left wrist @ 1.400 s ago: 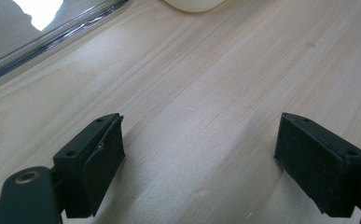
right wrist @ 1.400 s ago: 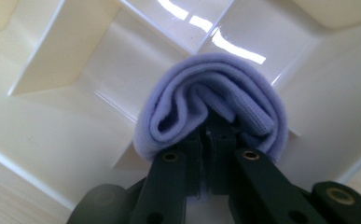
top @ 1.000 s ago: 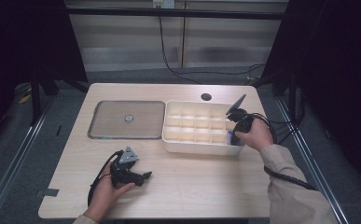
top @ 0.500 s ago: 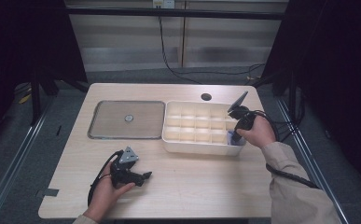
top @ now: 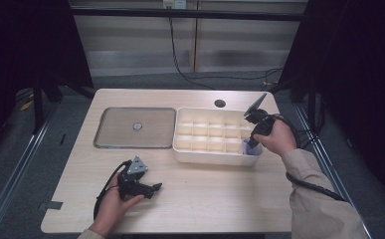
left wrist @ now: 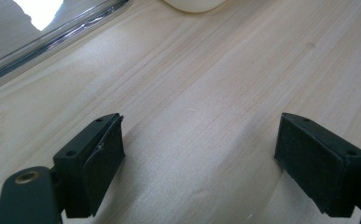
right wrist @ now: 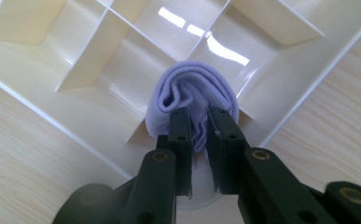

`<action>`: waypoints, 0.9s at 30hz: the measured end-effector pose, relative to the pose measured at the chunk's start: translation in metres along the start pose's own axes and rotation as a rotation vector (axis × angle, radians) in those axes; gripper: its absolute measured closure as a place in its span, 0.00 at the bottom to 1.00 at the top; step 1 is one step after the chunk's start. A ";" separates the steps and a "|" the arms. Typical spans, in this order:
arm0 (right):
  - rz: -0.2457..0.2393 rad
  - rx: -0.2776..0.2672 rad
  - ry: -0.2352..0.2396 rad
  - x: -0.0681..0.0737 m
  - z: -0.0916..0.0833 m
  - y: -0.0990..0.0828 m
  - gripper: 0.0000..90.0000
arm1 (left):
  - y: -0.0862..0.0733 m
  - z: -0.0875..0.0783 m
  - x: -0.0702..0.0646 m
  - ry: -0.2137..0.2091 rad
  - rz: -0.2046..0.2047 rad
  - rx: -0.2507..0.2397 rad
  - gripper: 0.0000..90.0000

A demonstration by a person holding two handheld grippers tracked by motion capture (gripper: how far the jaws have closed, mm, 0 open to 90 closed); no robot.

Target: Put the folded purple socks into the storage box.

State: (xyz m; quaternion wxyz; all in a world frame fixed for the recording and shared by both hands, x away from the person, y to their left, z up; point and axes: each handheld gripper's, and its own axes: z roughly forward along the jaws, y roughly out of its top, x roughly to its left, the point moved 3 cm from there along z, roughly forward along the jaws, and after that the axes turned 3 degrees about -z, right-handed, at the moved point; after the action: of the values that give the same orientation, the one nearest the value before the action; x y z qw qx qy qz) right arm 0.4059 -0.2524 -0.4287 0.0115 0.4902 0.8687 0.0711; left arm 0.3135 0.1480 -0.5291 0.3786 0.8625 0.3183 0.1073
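Seen from the high view, your right gripper (top: 252, 145) pointed down into the near right corner compartment of the cream divided tray (top: 200, 155), where the lilac rolled cloth (top: 254, 148) sat. Your left gripper (top: 152, 189) lay low over the wooden table (top: 220, 194) near its front edge, well apart from the tray, with the metal-rimmed flat tray (top: 105, 144) beyond it.

Left gripper view: your jaws stood wide apart with nothing but bare tabletop between them. The flat tray's shiny rim (left wrist: 47, 44) crossed the upper left corner, and a bit of the cream tray (left wrist: 194, 4) peeked in at the top edge.

Right gripper view: your right gripper (right wrist: 200, 126) had its jaws close together with a fold of the lilac rolled cloth (right wrist: 192, 88) between the fingertips (right wrist: 180, 123), and they had just been opening a little. The pads still touched the fabric. The cloth rested in the corner compartment of the cream divided tray (right wrist: 89, 116), bulging against its partitions.
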 end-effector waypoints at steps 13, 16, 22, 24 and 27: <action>-0.007 -0.016 0.032 0.006 -0.008 -0.006 0.60 | 0.000 0.000 0.000 0.000 -0.002 0.000 0.17; -0.007 -0.023 0.045 0.006 -0.009 -0.006 0.54 | 0.000 0.000 0.000 0.000 -0.001 0.000 0.16; -0.007 -0.022 0.059 0.010 -0.012 -0.007 0.48 | 0.000 0.000 0.000 0.000 -0.002 -0.001 0.16; -0.014 -0.022 0.052 0.010 -0.013 -0.007 0.47 | 0.000 0.001 0.000 0.001 -0.002 -0.002 0.17; -0.015 -0.033 0.051 0.009 -0.016 -0.008 0.45 | 0.000 0.001 0.000 0.002 -0.001 -0.002 0.17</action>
State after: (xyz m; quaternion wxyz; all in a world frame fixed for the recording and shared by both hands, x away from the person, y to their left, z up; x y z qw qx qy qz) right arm 0.3930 -0.2507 -0.4132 -0.0019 0.4816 0.8709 0.0977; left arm 0.3141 0.1476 -0.5292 0.3792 0.8618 0.3191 0.1080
